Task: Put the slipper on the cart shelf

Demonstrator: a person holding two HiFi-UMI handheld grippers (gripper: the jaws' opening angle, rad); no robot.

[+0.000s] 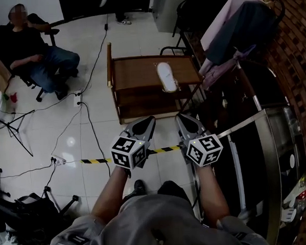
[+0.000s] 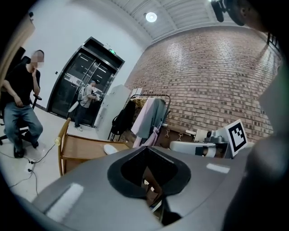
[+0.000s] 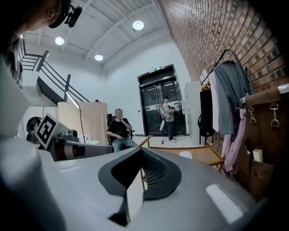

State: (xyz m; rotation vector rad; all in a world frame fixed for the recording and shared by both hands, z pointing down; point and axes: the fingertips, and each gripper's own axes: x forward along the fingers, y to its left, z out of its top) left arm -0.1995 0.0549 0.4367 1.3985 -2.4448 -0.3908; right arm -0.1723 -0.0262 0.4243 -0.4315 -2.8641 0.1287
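The white slipper (image 1: 167, 76) lay flat on the top shelf of the wooden cart (image 1: 135, 69), towards its right side, with its length running away from the person holding the tools. The lower shelf under it showed only a bare strip in the head view. Both grippers hung side by side in front of the cart's near edge, apart from it and well short of the slipper. The left gripper (image 1: 145, 121) had its jaws pressed together with nothing between them, and its own view looked over them at the cart and the slipper beyond. The right gripper (image 1: 182, 118) was likewise closed and empty (its ribbed pad met the other along a thin seam), pointing towards the same cart. A striped yellow and black tape (image 1: 96, 160) ran across the pale floor (image 1: 90, 97) beneath the grippers. To the right of the cart, clothes (image 1: 235, 23) hung along a brick wall (image 1: 292, 45). A seated person (image 1: 34, 51) sat on a chair at the far left, and another person (image 3: 168, 118) stood before dark doors (image 3: 156, 106) at the back.
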